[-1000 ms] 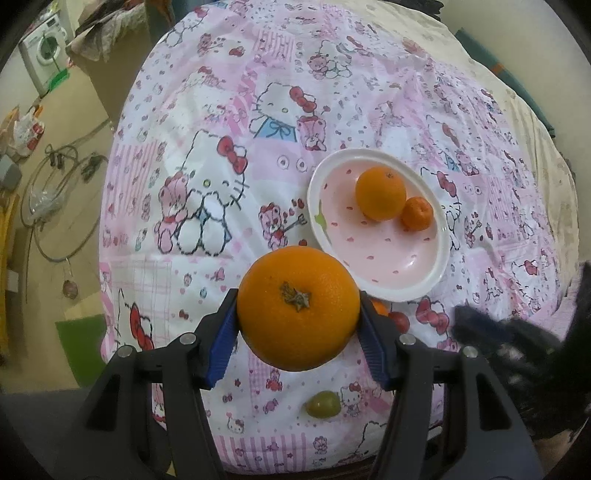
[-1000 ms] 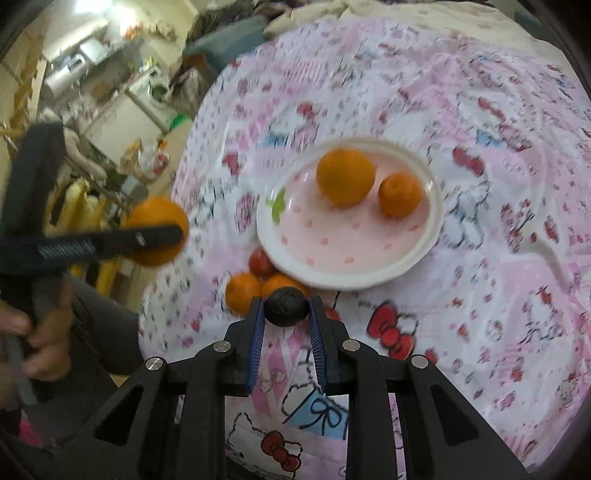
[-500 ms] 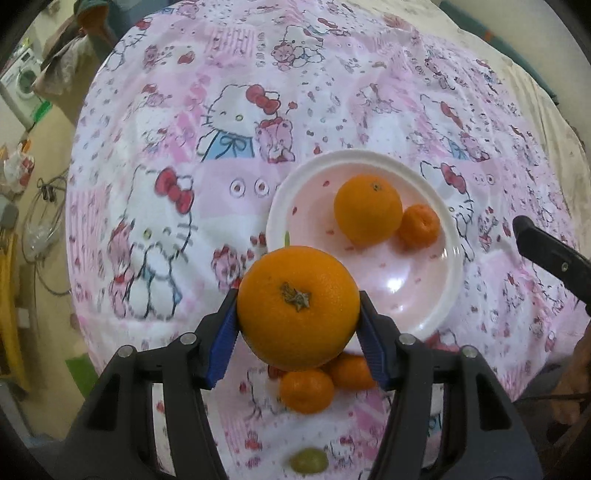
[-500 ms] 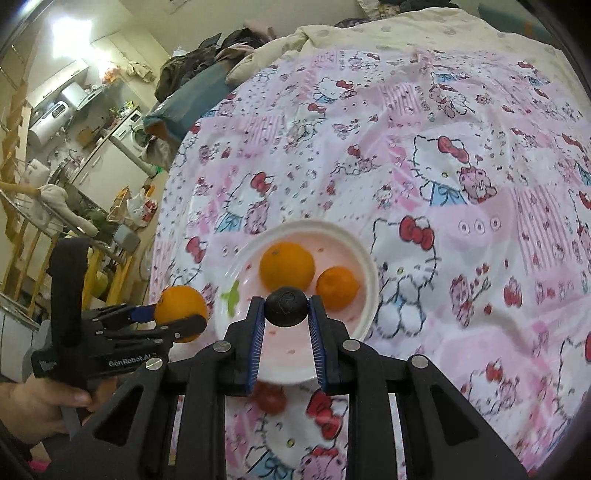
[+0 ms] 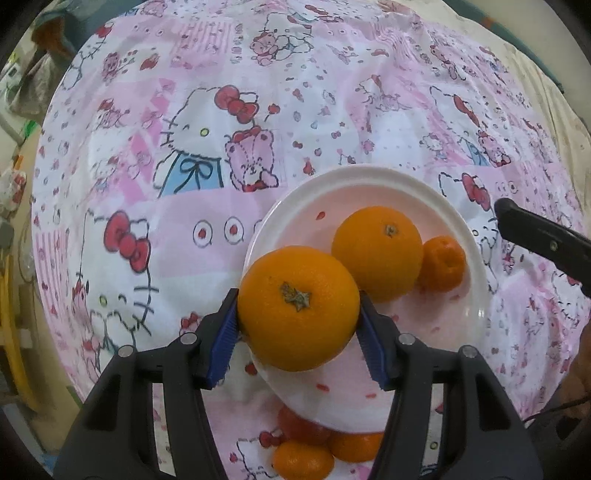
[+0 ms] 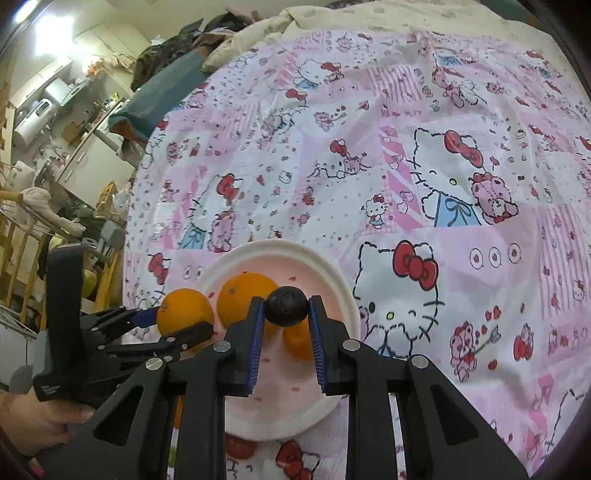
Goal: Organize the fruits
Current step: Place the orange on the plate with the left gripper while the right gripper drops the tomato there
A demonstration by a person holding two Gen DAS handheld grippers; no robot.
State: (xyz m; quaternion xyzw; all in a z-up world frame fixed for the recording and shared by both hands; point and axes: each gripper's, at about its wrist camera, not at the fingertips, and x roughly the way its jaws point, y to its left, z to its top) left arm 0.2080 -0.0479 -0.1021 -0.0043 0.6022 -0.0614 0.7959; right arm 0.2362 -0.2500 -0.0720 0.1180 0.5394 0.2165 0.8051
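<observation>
The left gripper (image 5: 298, 308) is clamped on a large orange (image 5: 298, 308), its blue pads (image 5: 224, 328) pressing both sides of the fruit. The orange's green stem scar faces the camera. It hangs over the near left edge of a white plate (image 5: 369, 181); whether it touches the plate cannot be told.

On the plate lie a second orange (image 5: 377, 253) and, touching its right side, a small mandarin (image 5: 441, 264). The plate's inside is pale pink with small red marks. Just off its near rim, on the cloth (image 5: 192, 229), sit three small fruits close together: a reddish one (image 5: 303, 428) and two little orange ones (image 5: 301, 459).

The right gripper (image 6: 286, 306) is closed on a small, round, dark fruit (image 6: 286, 306), held between its blue pads (image 6: 255, 347) above the near part of the plate (image 6: 280, 247). In the right wrist view, the left gripper (image 6: 184, 321) shows at the left with its orange (image 6: 184, 312) at the plate's left edge, a hand (image 6: 40, 421) gripping its handle. The second orange (image 6: 245, 299) sits just behind the right fingers, and the mandarin (image 6: 297, 341) shows between them.

The cloth (image 6: 406, 147) is pink and white with cartoon cats, bows and bears. It covers a round surface. Beyond it lie rumpled bedding (image 6: 280, 26) and a cluttered room with white appliances (image 6: 33, 114).
</observation>
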